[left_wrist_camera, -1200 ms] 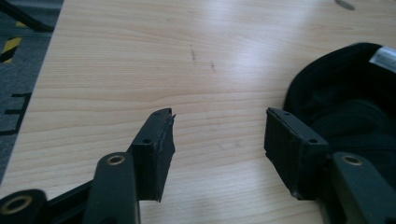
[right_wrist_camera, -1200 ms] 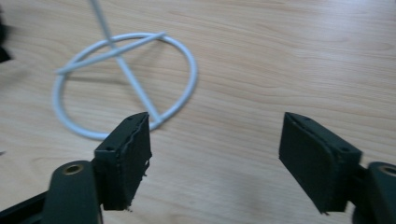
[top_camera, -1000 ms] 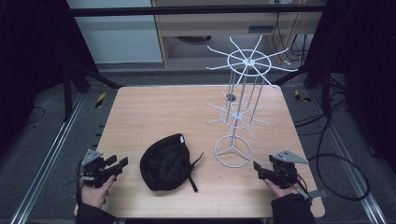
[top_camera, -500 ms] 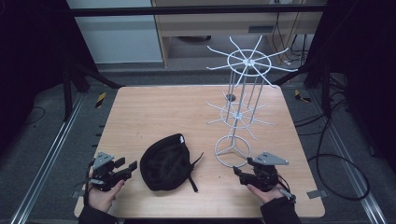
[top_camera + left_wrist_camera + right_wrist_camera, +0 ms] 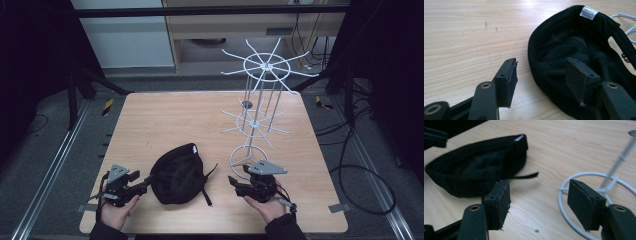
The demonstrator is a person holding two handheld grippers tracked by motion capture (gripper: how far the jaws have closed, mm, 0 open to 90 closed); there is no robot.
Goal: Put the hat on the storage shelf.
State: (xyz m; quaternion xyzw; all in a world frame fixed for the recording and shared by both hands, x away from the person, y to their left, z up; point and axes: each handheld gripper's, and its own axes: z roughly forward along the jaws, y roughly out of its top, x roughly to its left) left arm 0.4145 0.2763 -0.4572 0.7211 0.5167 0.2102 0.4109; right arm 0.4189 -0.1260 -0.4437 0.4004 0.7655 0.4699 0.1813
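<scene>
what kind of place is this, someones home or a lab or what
Most likely a lab or recording workspace, not a home. A bare wooden table stands inside a dark metal frame, loose cables trail over the grey floor, and the table holds test props: a black cap and a white wire display stand.

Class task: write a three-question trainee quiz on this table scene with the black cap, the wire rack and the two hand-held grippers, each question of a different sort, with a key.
1. True or false: the black cap lies opening-up on the wooden table.
2. Multiple choice: the left gripper is A) clamped on the cap's strap, B) open at the cap's rim, with one jaw over the rim and one outside it, C) hooked on the rack.
3. Short answer: what white object stands beside the right gripper?

Key
1. True; the left gripper view shows its lining and label.
2. B.
3. The white wire display rack; its ring base lies by the open jaws, which have just been closing with nothing between them.
</scene>
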